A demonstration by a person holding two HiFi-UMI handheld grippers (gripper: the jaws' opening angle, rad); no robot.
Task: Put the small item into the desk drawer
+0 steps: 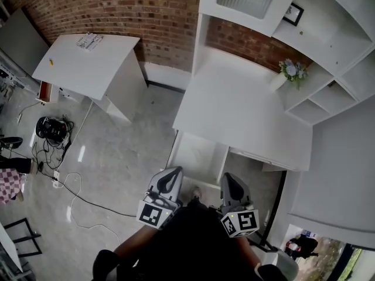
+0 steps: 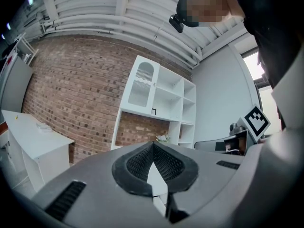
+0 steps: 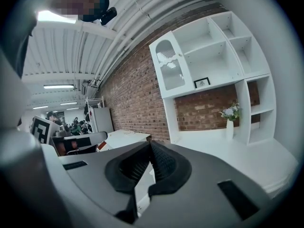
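A white desk (image 1: 234, 110) stands against a brick wall, and a white drawer (image 1: 199, 157) is pulled out of its front on the left side. The drawer's inside looks bare. My left gripper (image 1: 173, 171) hangs just in front of the drawer, its jaws meeting at the tips (image 2: 153, 144) with nothing showing between them. My right gripper (image 1: 229, 177) is level beside it, to the right of the drawer, shut (image 3: 150, 142) and empty as far as I can see. No small item shows clearly in any view.
A white shelf unit (image 1: 328, 51) rises over the desk, with a vase of flowers (image 1: 290, 72) and a small picture frame (image 1: 293, 13). A second white table (image 1: 82, 63) stands to the left. Cables and a dark bundle (image 1: 53, 130) lie on the grey floor.
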